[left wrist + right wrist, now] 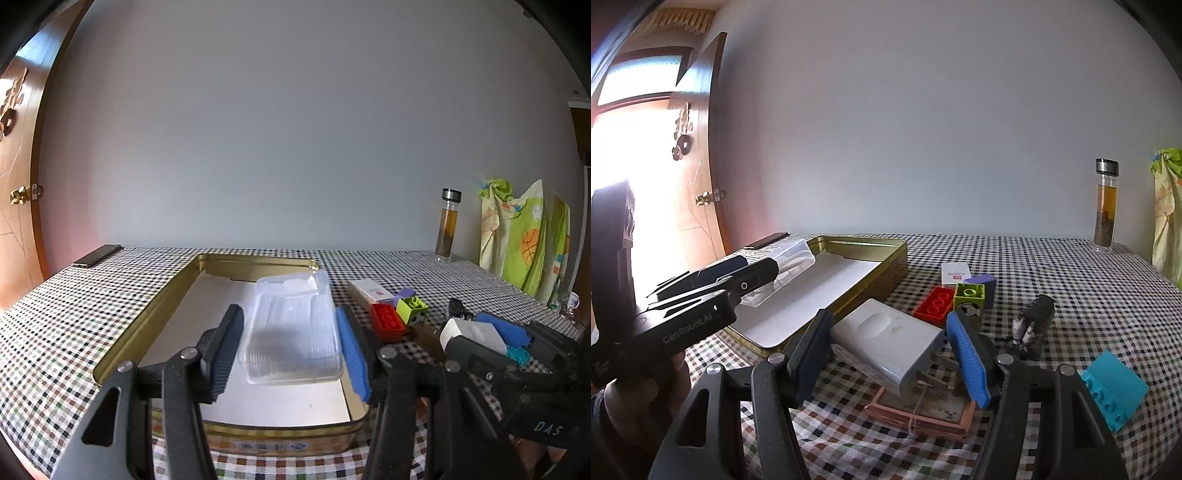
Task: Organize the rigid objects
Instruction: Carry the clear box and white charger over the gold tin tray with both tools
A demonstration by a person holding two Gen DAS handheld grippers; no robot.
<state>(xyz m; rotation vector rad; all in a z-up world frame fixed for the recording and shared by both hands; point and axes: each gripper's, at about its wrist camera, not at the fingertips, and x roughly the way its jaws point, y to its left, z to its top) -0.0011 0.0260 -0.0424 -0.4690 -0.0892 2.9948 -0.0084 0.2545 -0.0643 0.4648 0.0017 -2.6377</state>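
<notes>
A clear ribbed plastic box (295, 332) lies flat inside the open gold tin (155, 310); a white charger (886, 339) sits tilted beside red (934, 300) and green bricks (969, 297) on the desk

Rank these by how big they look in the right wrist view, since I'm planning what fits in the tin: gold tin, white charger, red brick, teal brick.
1. gold tin
2. white charger
3. teal brick
4. red brick

The teal brick sits nearer the camera, so ranks 3 and 4 are unsure.

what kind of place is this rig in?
Most likely a home room: a checkered tablecloth covers the table, a carved wooden door with a brass knob stands left, and a tea bottle sits near the wall.
</notes>
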